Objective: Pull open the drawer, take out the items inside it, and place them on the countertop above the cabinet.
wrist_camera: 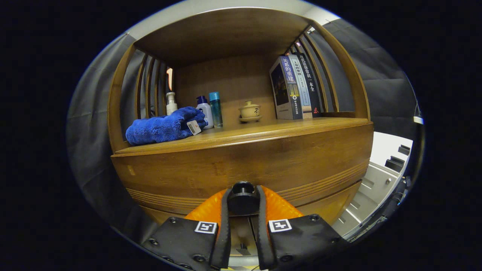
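Hand-held gripper [243,201] fingers clamp the round black knob [243,196] on the smooth wooden drawer [241,165]

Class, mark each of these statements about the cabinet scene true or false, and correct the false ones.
1. The gripper has its fingers closed on the drawer knob. True.
2. The towel on the countertop is red. False: it is blue.
3. The books stand upright beside the cup. True.
4. The cup lies inside the drawer. False: it sits on the countertop.
5. Bottles stand behind the towel. True.
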A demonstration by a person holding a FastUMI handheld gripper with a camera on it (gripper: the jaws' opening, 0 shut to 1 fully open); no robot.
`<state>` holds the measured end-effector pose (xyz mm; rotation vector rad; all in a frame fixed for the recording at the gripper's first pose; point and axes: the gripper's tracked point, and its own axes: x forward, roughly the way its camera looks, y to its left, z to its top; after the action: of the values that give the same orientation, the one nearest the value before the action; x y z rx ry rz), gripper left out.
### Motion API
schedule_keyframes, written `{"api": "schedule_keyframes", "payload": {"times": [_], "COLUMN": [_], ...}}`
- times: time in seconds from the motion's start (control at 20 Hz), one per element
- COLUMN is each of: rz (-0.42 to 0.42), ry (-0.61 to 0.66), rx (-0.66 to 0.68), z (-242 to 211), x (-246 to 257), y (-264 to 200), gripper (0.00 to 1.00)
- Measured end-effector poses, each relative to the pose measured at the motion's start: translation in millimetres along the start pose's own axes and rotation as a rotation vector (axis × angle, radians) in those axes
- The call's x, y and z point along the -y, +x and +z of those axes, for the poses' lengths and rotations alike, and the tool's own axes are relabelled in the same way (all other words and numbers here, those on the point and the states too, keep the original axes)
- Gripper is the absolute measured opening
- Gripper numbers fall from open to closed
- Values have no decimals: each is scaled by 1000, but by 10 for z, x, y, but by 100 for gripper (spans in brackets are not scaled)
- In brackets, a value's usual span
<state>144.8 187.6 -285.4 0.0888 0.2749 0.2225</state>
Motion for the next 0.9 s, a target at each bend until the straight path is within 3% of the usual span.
{"api": "schedule_keyframes", "payload": {"times": [0.9], "rz": [3], "ry": [-36], "rx": [-21], "z": [-76], "x": [0], "y": [-455], "gripper": [37]}}
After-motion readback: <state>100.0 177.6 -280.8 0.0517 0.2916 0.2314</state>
